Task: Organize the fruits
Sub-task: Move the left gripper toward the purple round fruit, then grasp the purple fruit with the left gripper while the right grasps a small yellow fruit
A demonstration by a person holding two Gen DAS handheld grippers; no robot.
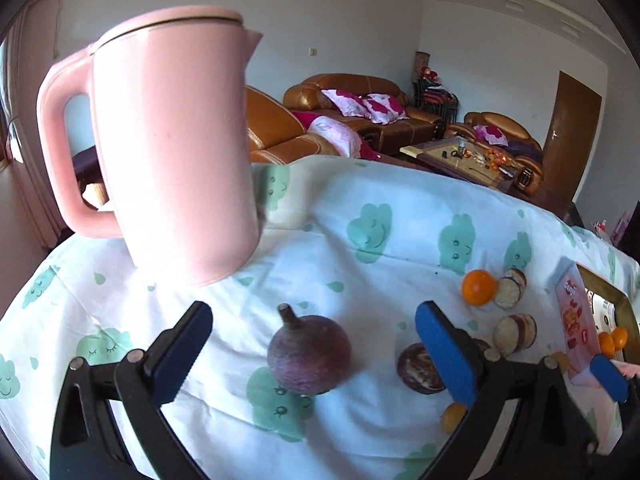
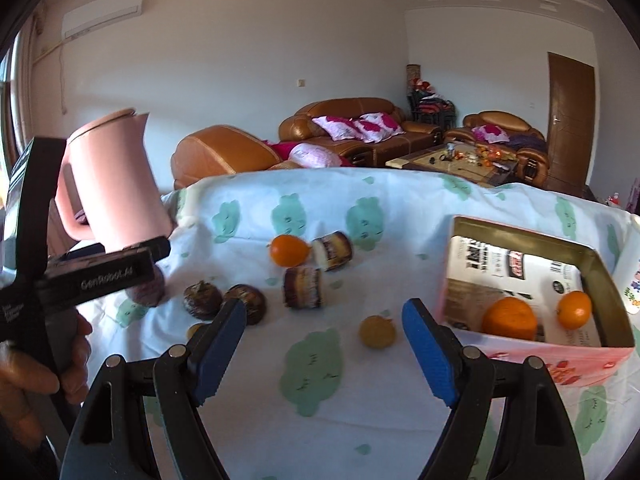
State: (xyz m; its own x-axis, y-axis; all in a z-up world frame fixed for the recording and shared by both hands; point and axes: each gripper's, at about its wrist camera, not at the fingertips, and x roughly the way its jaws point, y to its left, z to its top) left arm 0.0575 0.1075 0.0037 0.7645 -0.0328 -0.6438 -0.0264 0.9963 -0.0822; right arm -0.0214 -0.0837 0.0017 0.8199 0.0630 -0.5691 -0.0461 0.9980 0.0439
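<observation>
My left gripper (image 1: pixel 316 344) is open, its jaws on either side of a purple round fruit (image 1: pixel 309 354) lying on the cloud-print cloth (image 1: pixel 372 248). A dark brown fruit (image 1: pixel 418 368) lies beside its right finger. My right gripper (image 2: pixel 324 344) is open and empty above the cloth, with a small yellow fruit (image 2: pixel 377 332) just ahead between its jaws. A pink-sided tin box (image 2: pixel 532 292) at the right holds two oranges (image 2: pixel 509 319). A loose orange (image 2: pixel 289 250), two cut purple-skinned pieces (image 2: pixel 303 287) and two dark fruits (image 2: pixel 203 299) lie mid-table.
A tall pink kettle (image 1: pixel 172 152) stands at the table's left, close to the left gripper. The left gripper's body (image 2: pixel 92 272) and a hand show at the left of the right wrist view. Brown sofas (image 2: pixel 360 128) and a coffee table stand beyond the far edge.
</observation>
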